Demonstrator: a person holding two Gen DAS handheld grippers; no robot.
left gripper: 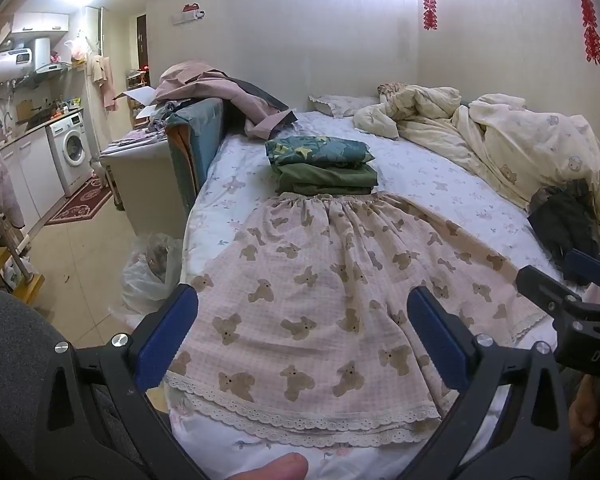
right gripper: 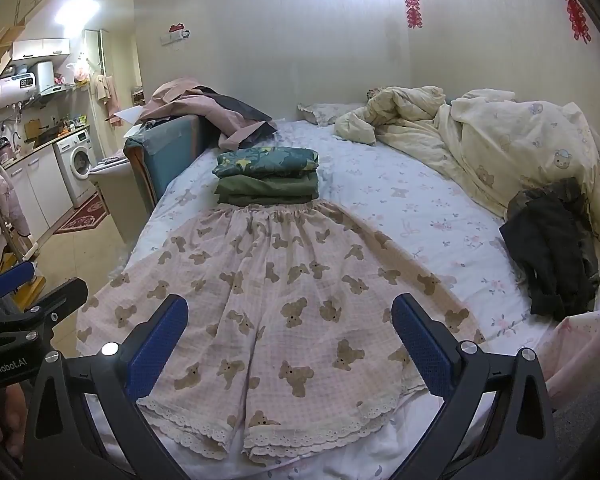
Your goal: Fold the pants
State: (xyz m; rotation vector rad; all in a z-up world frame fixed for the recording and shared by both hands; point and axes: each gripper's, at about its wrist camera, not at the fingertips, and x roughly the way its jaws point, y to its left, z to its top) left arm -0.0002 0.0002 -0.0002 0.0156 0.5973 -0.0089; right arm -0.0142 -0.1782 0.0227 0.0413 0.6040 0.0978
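Observation:
Pink checked pants with brown bears and lace hems [left gripper: 324,300] lie spread flat on the bed, waistband far, leg hems near. They also show in the right wrist view [right gripper: 284,304]. My left gripper [left gripper: 304,340] is open and empty, hovering above the left leg near its hem. My right gripper [right gripper: 290,344] is open and empty above the hems of both legs. The right gripper shows at the right edge of the left wrist view [left gripper: 572,292], and the left gripper at the left edge of the right wrist view [right gripper: 24,304].
A stack of folded clothes [left gripper: 324,168] sits just beyond the waistband. A dark crumpled garment [right gripper: 552,248] lies at the right. A rumpled cream duvet [right gripper: 500,140] fills the far right of the floral sheet [right gripper: 400,200]. The bed's left edge drops to the floor by a plastic bag [left gripper: 148,268].

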